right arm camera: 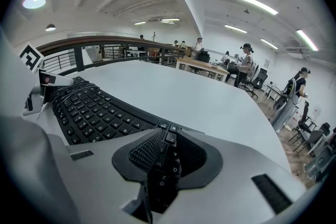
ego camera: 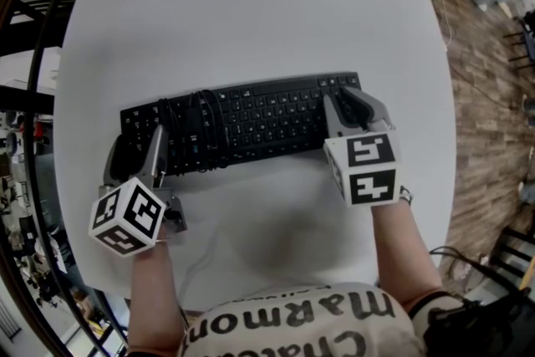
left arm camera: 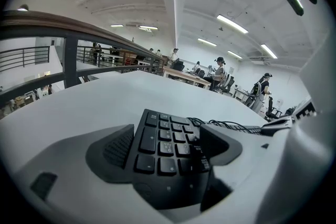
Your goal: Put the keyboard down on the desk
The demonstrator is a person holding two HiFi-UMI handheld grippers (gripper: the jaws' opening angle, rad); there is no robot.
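A black keyboard (ego camera: 259,121) with its cable (ego camera: 205,130) wound round it lies level across the white round table (ego camera: 251,12), at or just above its top; I cannot tell if it touches. My left gripper (ego camera: 138,145) grips its number-pad end (left arm camera: 163,144), jaws wide: one pad against the end edge, the other finger (left arm camera: 223,144) on the keys. My right gripper (ego camera: 351,109) is shut on the other end, and that end (right arm camera: 167,157) shows edge-on between its ribbed pads (right arm camera: 144,152). The key rows (right arm camera: 94,113) run off to the left.
The table's edge curves round close on the right, above a wooden floor (ego camera: 485,96). A dark railing (ego camera: 33,54) runs past the left side. A black chair (ego camera: 510,255) stands at the lower right. Desks with people (right arm camera: 244,63) are far beyond the table.
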